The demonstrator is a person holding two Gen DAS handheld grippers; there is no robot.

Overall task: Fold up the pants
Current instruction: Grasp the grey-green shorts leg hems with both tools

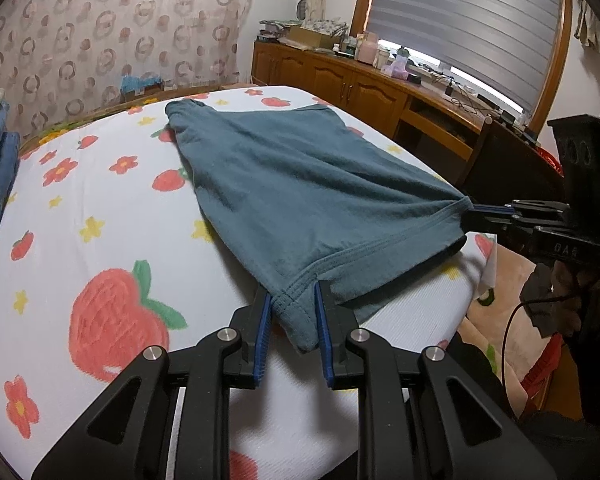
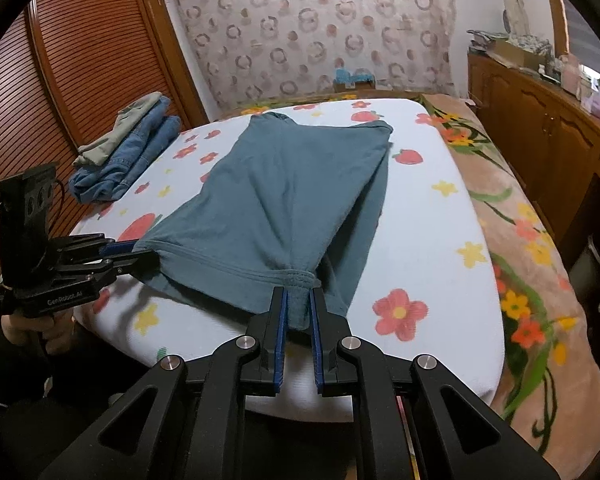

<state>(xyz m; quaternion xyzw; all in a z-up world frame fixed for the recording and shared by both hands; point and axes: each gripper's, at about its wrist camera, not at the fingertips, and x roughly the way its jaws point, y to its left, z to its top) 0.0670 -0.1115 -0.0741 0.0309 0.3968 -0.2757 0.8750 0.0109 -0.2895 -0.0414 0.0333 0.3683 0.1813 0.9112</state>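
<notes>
**Both grippers clamp the hem of the teal pants**

The teal pants (image 1: 292,184) lie on a white pad printed with strawberries and flowers (image 1: 100,208), with their hemmed edge toward the cameras and lifted slightly off the pad. The left gripper (image 1: 292,312) has its blue-padded fingers (image 1: 262,332) closed on one bunched corner of the hem. The right gripper (image 2: 299,312) pinches the other corner the same way, so the hem stretches between them. A stack of folded jeans (image 2: 140,152) sits at the pad's far left edge, well apart from the pants.
</notes>
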